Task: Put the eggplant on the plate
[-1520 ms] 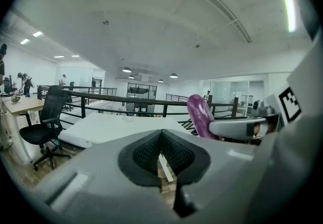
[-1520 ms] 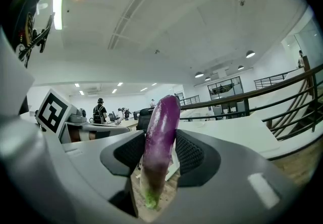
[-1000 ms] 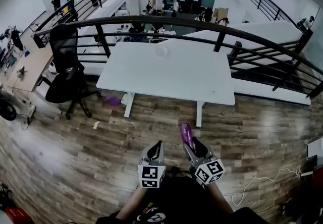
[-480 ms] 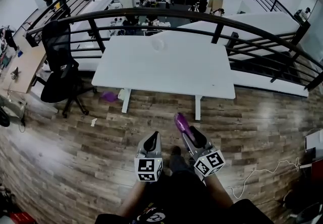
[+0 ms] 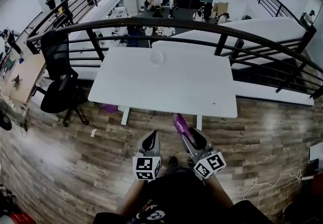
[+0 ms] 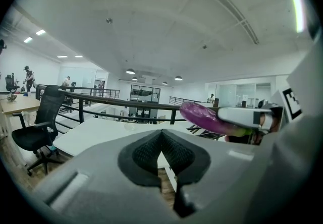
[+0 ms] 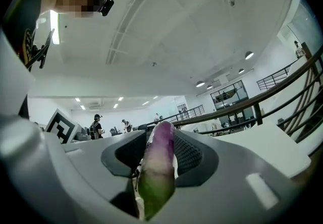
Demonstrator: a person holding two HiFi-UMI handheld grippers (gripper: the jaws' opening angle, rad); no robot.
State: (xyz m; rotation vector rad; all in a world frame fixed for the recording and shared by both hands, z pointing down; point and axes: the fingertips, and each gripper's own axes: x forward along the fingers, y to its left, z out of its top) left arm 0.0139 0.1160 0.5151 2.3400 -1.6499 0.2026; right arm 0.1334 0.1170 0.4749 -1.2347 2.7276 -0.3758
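Observation:
A purple eggplant with a green stem end sticks forward out of my right gripper, which is shut on it; the jaws have just been closing slightly around it. In the right gripper view the eggplant fills the gap between the pads. My left gripper is held beside it, shut and empty, its tips meeting in the left gripper view. Both hang over the wooden floor just short of the white table. A small pale plate sits near the table's far edge.
A black office chair stands left of the table. A black curved railing runs behind it. A small purple object lies on the floor under the table's left side. A white cable trails at the right.
Both grippers have moved forward toward the table, the right one still carrying the eggplant. The table's near edge now lies just ahead of the eggplant's tip.

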